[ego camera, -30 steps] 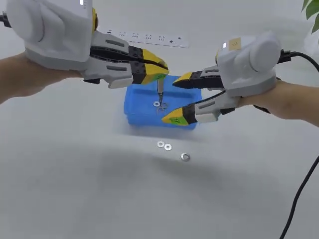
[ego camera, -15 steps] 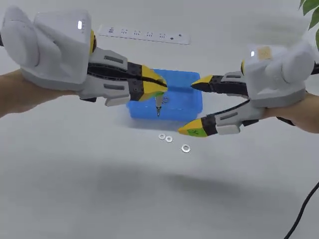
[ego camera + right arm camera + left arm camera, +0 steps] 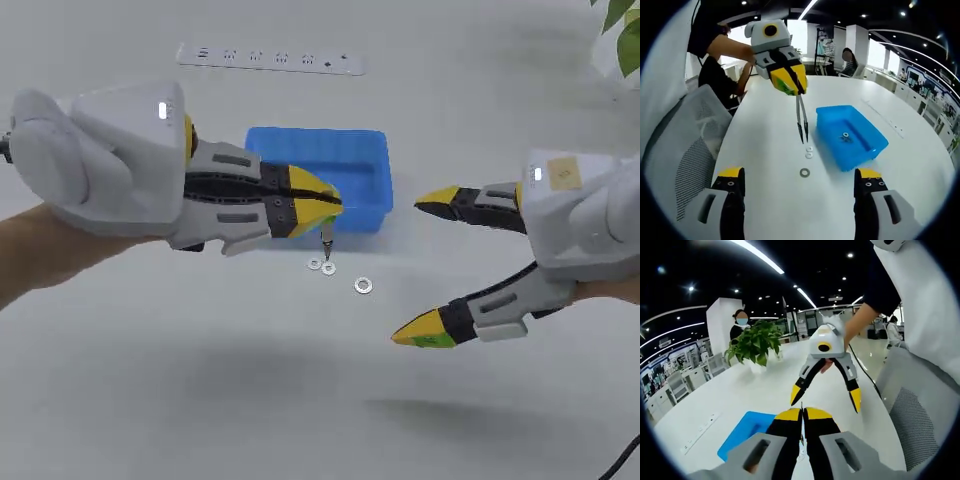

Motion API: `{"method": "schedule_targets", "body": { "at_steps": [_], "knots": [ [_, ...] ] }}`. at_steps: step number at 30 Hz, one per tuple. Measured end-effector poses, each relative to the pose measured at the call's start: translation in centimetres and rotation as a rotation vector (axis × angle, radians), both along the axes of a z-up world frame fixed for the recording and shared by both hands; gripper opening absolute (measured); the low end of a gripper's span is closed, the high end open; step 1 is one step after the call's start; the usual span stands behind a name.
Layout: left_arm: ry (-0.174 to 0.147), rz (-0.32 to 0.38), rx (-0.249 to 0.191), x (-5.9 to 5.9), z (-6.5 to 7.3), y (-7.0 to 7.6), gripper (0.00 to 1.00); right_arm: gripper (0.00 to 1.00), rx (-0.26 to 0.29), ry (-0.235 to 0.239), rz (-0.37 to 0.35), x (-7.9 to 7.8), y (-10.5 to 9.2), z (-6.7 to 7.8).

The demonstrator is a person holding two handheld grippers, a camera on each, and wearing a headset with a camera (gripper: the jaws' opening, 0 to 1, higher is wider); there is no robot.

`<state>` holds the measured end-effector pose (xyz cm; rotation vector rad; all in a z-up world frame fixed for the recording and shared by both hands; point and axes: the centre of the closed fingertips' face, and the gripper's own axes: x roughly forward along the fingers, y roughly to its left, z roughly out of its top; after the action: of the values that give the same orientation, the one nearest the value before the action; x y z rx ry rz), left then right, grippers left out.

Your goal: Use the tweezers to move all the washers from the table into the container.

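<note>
Wide white worktop [image 3: 150, 400], and toward its far edge sits the blue container [image 3: 345, 175], with some washers [image 3: 845, 136] already lying inside. Here's the left gripper [image 3: 335, 205], jaws pressed together on the tweezers [image 3: 326, 240], whose tips point down just above a pair of washers [image 3: 322, 266]. They lie side by side on the worktop, right before the container's near wall. A third washer [image 3: 363, 286] lies just beside them, to the right. Over there the right gripper [image 3: 408, 272] is spread wide, empty. The trick now, I'd say: choose one washer, straddle its rim, descend straight, squeeze gently so it doesn't flick away.
</note>
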<state>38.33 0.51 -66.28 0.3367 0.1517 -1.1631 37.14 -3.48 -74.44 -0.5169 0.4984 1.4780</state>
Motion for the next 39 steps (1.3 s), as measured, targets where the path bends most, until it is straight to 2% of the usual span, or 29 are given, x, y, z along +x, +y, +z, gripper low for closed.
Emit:
{"method": "schedule_targets", "body": {
  "at_steps": [8,13,17,21,27,33,35,39],
  "knots": [
    [0.026,-0.024,-0.010,-0.3,-1.4,-1.6,0.05,1.00,0.035,0.044,-0.026,-1.3,-0.8,-0.7],
    [0.039,-0.019,-0.031,0.0,-1.6,-2.2,0.05,1.00,0.034,0.050,-0.034,-1.5,-1.4,-1.4],
    [0.045,-0.025,-0.033,-0.1,-1.9,-2.7,0.05,1.00,0.061,0.080,-0.074,-1.8,-1.8,-1.8],
    [0.058,-0.036,-0.030,0.1,-2.5,-3.0,0.05,1.00,0.061,0.122,-0.084,-2.7,-2.4,-2.5],
    [0.076,-0.040,-0.019,0.2,-3.2,-3.1,0.05,1.00,0.058,0.144,-0.097,-3.2,-3.0,-3.1],
    [0.074,-0.048,-0.008,0.3,-3.6,-3.5,0.05,1.00,0.065,0.154,-0.109,-3.2,-2.8,-3.1],
    [0.086,-0.059,-0.007,0.1,-3.8,-3.6,0.05,1.00,0.067,0.151,-0.108,-3.2,-2.7,-3.1],
    [0.077,-0.059,0.000,0.2,-3.8,-3.5,0.05,1.00,0.072,0.151,-0.110,-3.0,-2.4,-3.0]
  ]
}}
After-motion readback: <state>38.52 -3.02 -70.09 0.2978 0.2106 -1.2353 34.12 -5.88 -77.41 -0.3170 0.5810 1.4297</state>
